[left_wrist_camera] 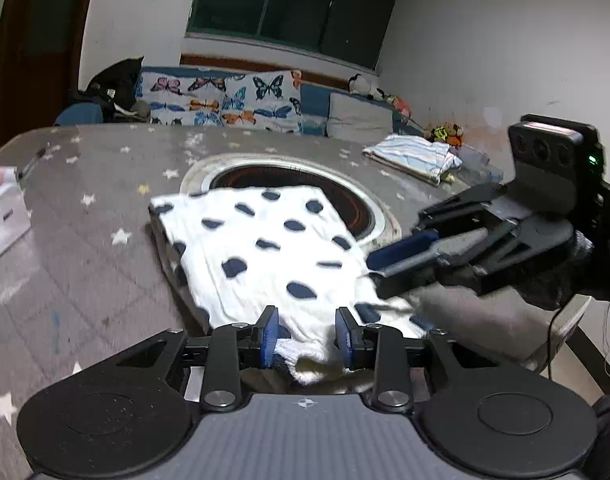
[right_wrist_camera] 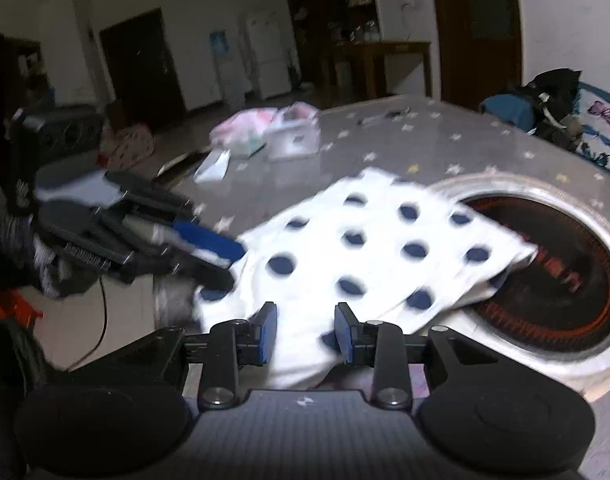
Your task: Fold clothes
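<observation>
left gripper (left_wrist_camera: 307,334): fingers apart, cloth edge loose between them | right gripper (right_wrist_camera: 305,334): fingers apart over cloth | cloth (left_wrist_camera: 265,248): folded, near counter (left_wrist_camera: 85,240) edge, partly over round inset (left_wrist_camera: 369,216) | striped pile (left_wrist_camera: 417,156): far right corner

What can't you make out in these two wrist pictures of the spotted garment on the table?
- Spotted garment: near hem hidden behind the left gripper in the left wrist view.
- Right gripper: whether its pads press the cloth; motion blur in the right wrist view.
- Round recess in the table: partly covered by the garment.
- Striped folded cloth: too small to identify.
</observation>
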Action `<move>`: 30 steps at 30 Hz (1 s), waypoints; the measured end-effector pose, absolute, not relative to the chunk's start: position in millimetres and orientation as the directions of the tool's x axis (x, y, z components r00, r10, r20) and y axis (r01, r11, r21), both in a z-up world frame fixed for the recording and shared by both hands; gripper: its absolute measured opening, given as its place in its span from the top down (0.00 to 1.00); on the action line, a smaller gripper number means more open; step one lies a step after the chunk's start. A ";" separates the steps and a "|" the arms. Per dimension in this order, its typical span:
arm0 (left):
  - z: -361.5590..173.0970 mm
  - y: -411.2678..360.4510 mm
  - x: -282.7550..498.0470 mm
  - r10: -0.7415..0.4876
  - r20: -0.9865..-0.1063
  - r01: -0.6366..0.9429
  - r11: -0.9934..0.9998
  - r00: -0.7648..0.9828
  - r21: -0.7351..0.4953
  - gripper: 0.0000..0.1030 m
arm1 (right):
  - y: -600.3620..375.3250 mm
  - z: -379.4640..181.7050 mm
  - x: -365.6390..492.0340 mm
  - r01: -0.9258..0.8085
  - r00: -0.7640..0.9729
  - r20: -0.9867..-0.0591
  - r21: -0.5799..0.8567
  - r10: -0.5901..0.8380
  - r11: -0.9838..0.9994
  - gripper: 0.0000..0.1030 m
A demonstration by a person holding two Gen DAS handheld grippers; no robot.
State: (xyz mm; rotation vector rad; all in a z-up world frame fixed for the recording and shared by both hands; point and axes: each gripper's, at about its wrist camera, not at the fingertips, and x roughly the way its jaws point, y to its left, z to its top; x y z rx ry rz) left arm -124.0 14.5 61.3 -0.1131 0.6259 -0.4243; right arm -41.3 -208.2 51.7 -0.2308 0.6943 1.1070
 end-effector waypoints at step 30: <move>48.4 -9.1 -118.3 -0.497 -0.545 0.393 0.868 0.675 -0.304 0.47 | -132.4 32.1 74.2 -0.789 0.377 -0.650 0.148 0.659 0.597 0.64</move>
